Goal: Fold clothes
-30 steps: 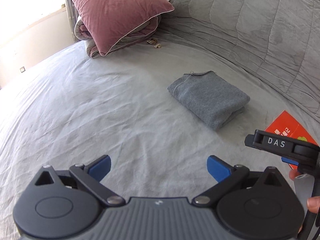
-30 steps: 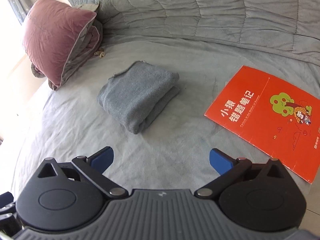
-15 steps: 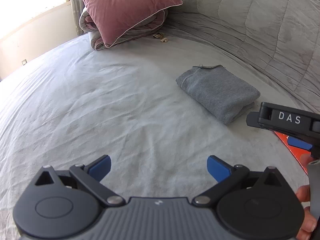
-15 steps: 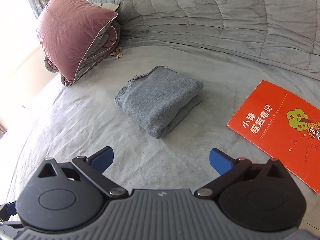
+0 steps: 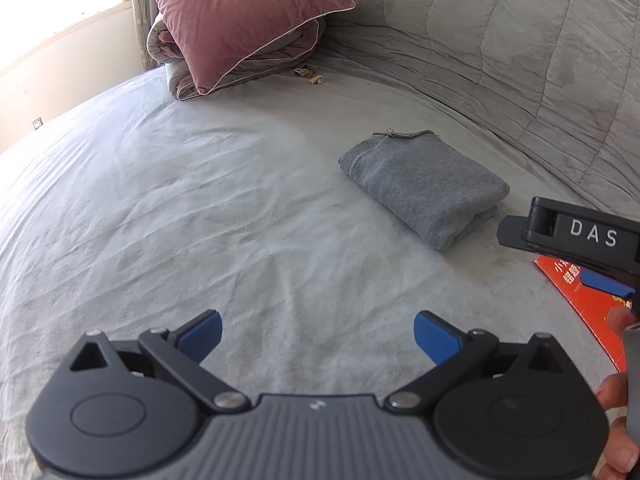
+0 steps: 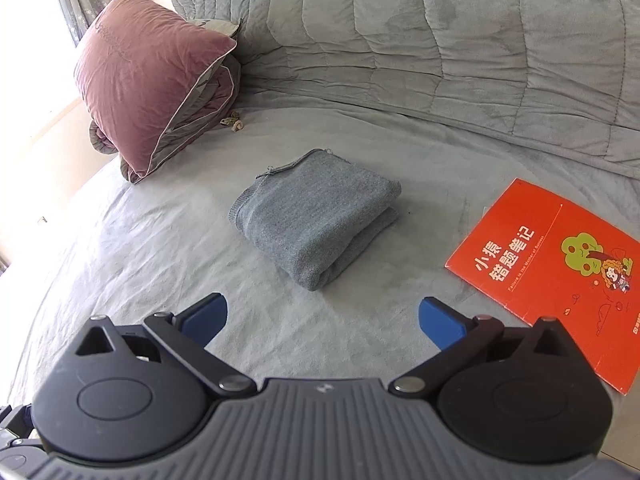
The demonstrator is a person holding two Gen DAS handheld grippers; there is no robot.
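A grey knitted garment [image 5: 424, 188] [image 6: 320, 220] lies folded into a thick rectangle on the pale grey bed sheet [image 5: 200, 220]. My left gripper [image 5: 318, 334] hovers over bare sheet, well short of the garment and to its left, open and holding nothing. In the right wrist view my right gripper [image 6: 322, 320] is open too, just in front of the garment's near corner and apart from it. The right gripper's black body marked DAS [image 5: 576, 236] juts in at the right edge of the left wrist view, with a person's hand [image 5: 616, 400] below it.
A red booklet [image 6: 560, 272] [image 5: 588, 312] lies flat to the right of the garment. A pink pillow [image 5: 236, 16] [image 6: 148, 72] rests on a rolled grey quilt at the back left. A bulky grey quilted cover [image 6: 440, 40] rises along the back. A small brownish scrap [image 6: 232, 122] sits beside the pillow.
Both grippers have drawn back and swung a little, so the folded garment and pillow shifted rightward in each view. The garment itself has not moved; both stay open.
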